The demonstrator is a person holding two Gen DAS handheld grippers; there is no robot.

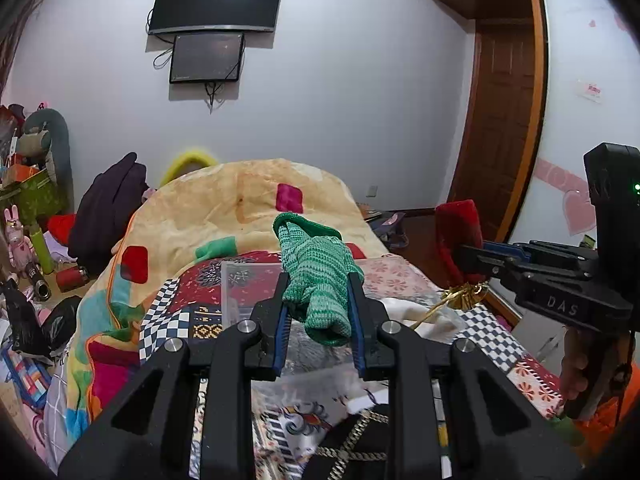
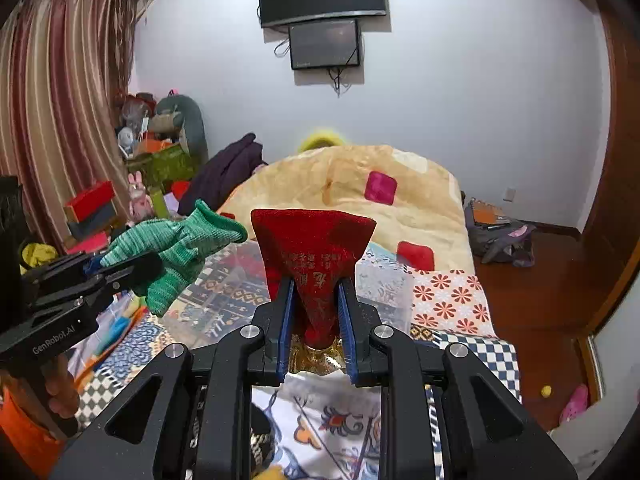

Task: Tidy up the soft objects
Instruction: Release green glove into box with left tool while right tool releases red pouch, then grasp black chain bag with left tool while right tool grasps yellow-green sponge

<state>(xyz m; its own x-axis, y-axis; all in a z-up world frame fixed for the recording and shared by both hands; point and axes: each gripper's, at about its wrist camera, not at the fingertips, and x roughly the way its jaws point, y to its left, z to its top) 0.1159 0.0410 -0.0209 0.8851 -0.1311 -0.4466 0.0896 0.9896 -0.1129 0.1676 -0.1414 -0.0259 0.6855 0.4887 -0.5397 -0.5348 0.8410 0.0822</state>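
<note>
My left gripper (image 1: 318, 284) is shut on a green knitted glove (image 1: 316, 268) and holds it up above the bed; the glove also shows in the right wrist view (image 2: 176, 248). My right gripper (image 2: 314, 288) is shut on a red velvet pouch (image 2: 312, 252) with a gold tassel below it (image 2: 316, 354). In the left wrist view the right gripper (image 1: 476, 260) holds the pouch (image 1: 456, 232) at the right. A clear plastic box (image 1: 244, 292) lies on the bed under both grippers; it also shows in the right wrist view (image 2: 384, 284).
A patchwork bedspread (image 2: 448, 300) covers the bed, with a bulky yellow quilt (image 2: 352, 184) heaped at the far end. Clutter, toys and boxes (image 2: 152, 168) stand at the left by the curtain. Bags (image 2: 500, 236) lie on the wooden floor at right. Two screens (image 2: 324, 20) hang on the wall.
</note>
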